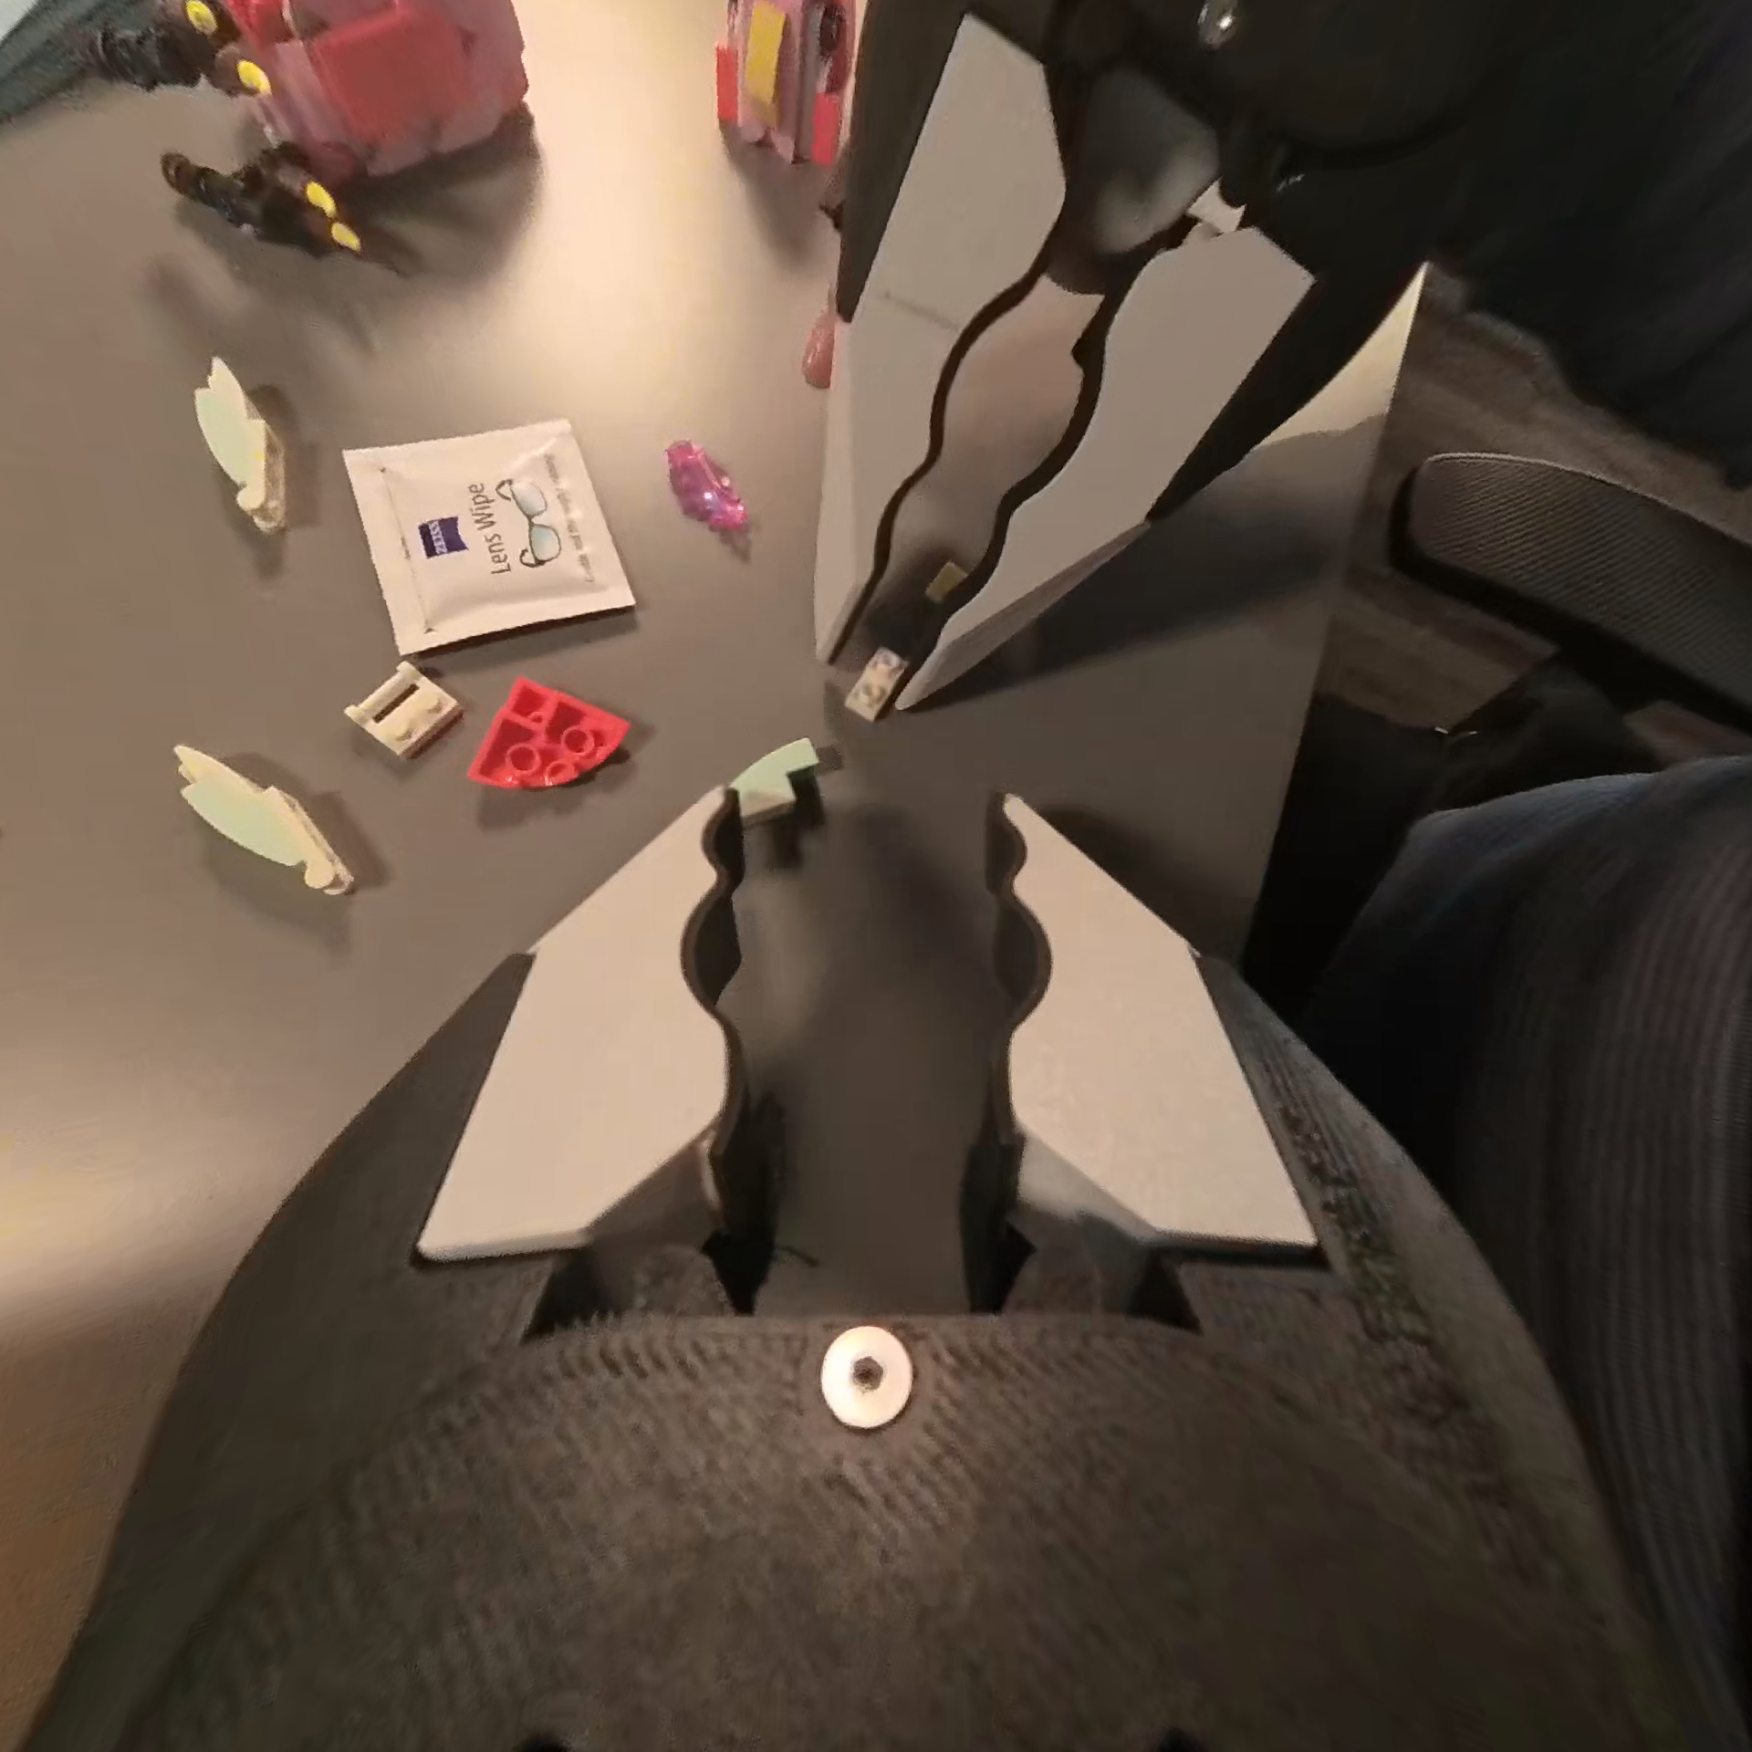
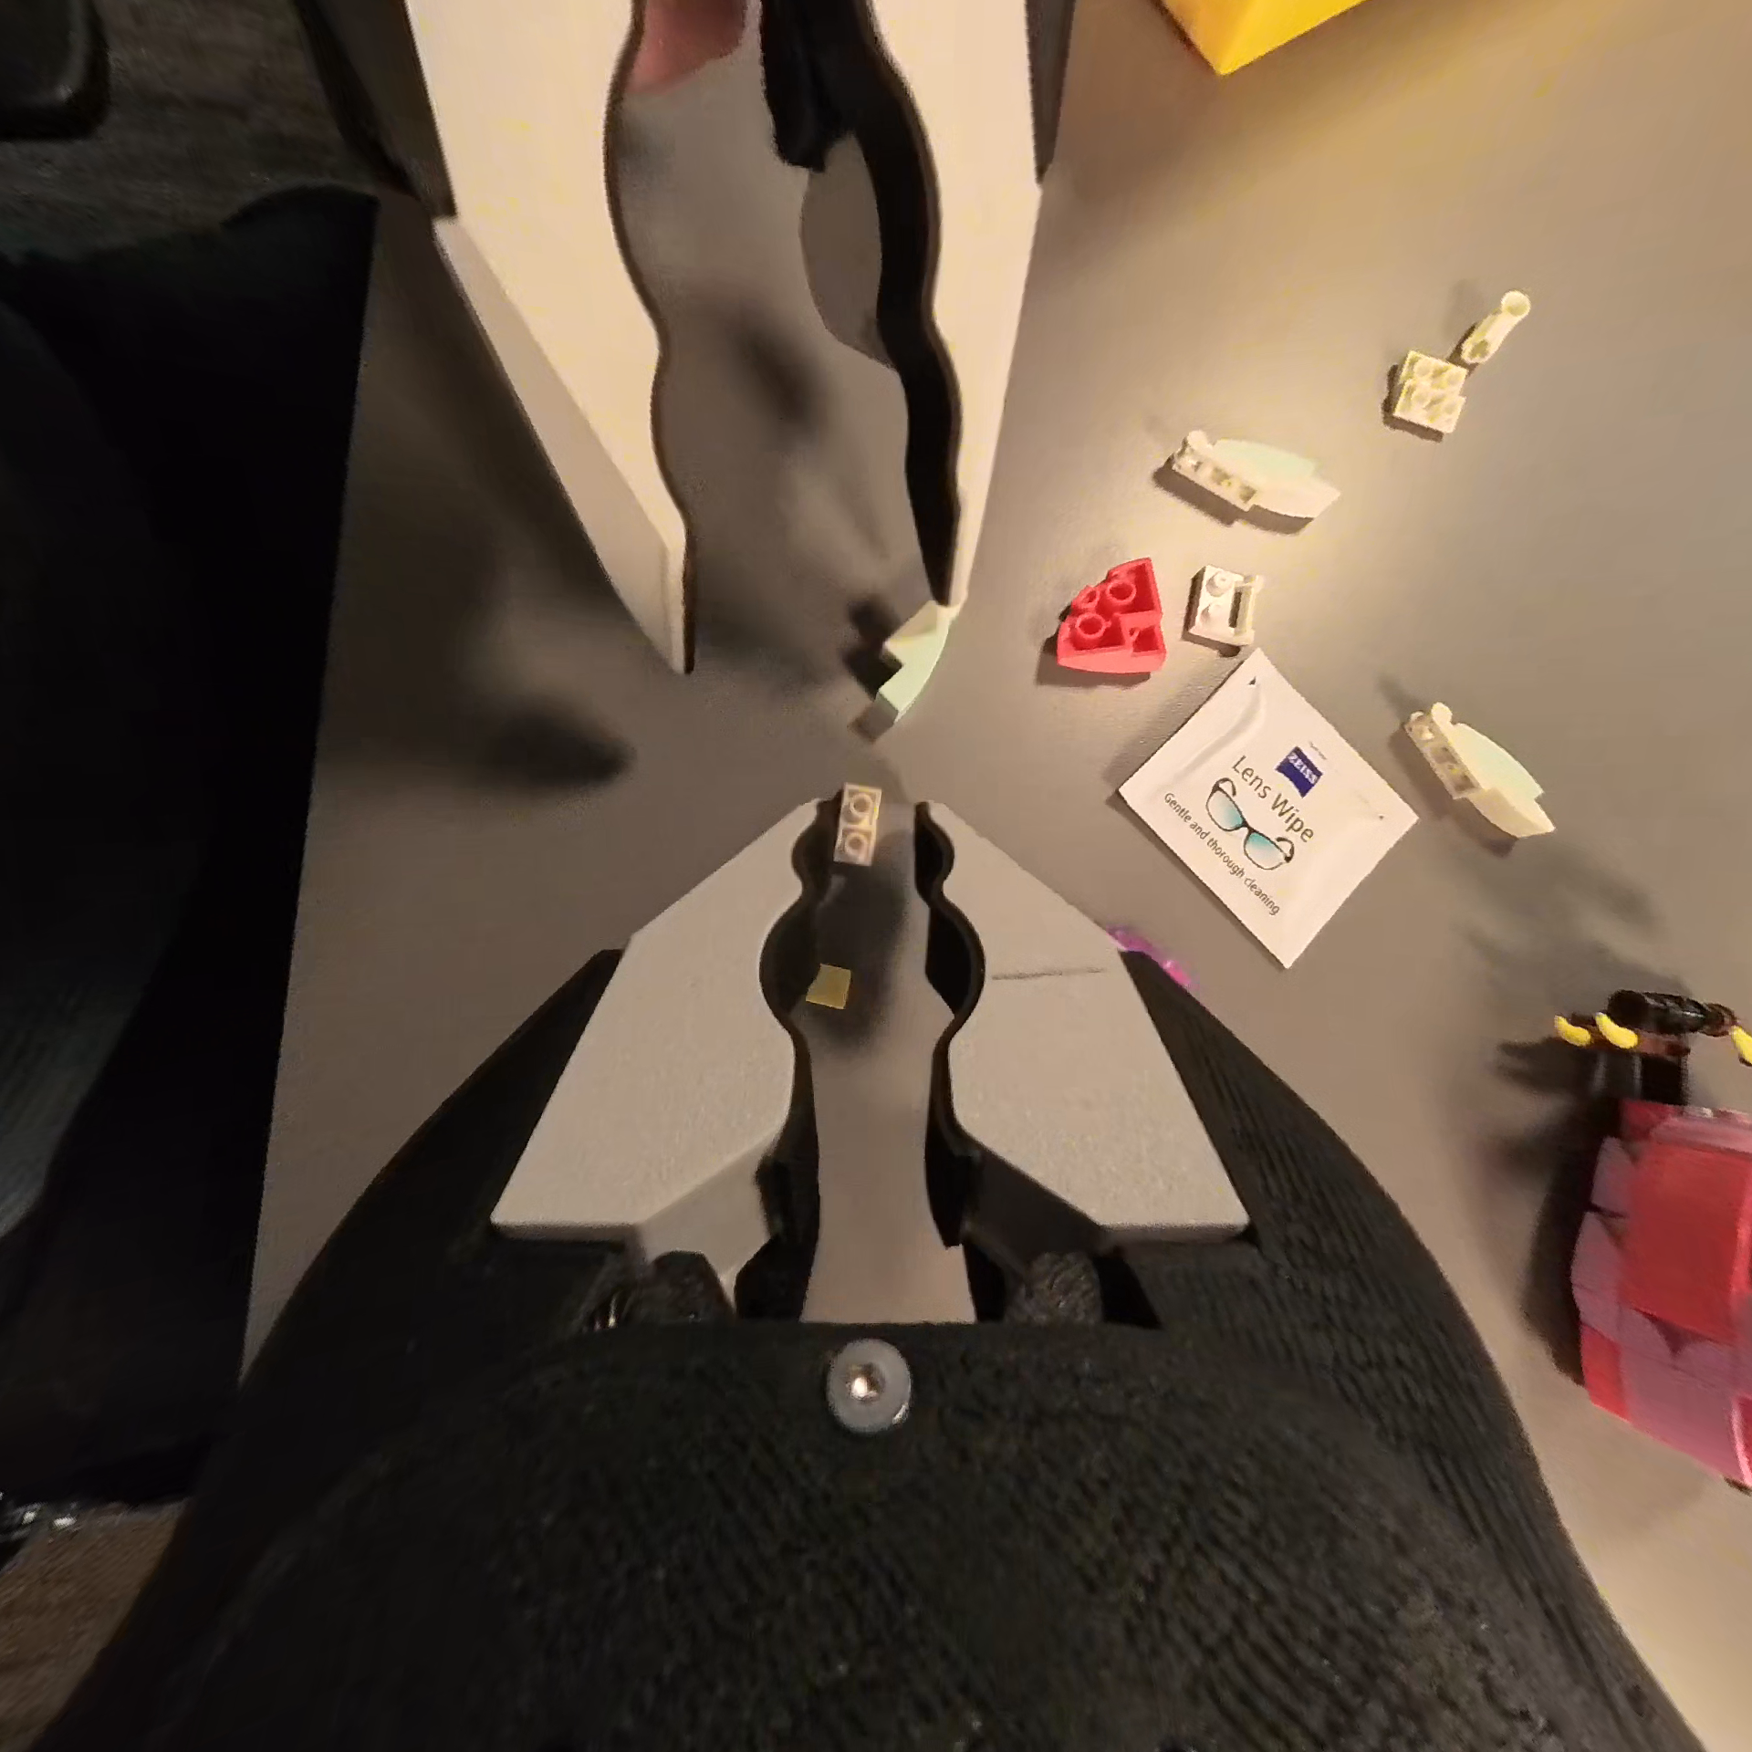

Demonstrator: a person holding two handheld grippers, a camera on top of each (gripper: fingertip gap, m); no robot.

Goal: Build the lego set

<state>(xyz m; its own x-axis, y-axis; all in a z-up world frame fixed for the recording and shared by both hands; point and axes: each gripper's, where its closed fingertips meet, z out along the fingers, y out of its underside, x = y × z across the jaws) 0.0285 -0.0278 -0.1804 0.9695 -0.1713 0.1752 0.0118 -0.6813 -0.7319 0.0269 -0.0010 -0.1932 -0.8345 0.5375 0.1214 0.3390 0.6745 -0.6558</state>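
Note:
My left gripper (image 1: 867, 806) is open, its fingers wide apart low over the grey table (image 1: 190, 995). A small pale green curved brick (image 1: 773, 782) lies against the tip of one finger only; it also shows in the right wrist view (image 2: 915, 664). My right gripper (image 2: 865, 813) faces the left one tip to tip and is open. A small white two-stud plate (image 2: 858, 823) sits between its tips, against the left finger, with a gap to the other pad. A tiny yellow square tile (image 2: 827, 986) shows farther back between its fingers.
A red wedge brick (image 1: 545, 735), a white clip plate (image 1: 403, 720), a white sachet (image 1: 488, 536), two pale leaf-shaped pieces (image 1: 237, 446) (image 1: 256, 815) and a pink clear piece (image 1: 706, 483) lie to the left. A pink-red build (image 1: 379, 76) stands behind. A chair (image 1: 1564, 569) is beyond the table edge. My right tips are roughly 5 cm from the pink clear piece (image 1: 706, 483).

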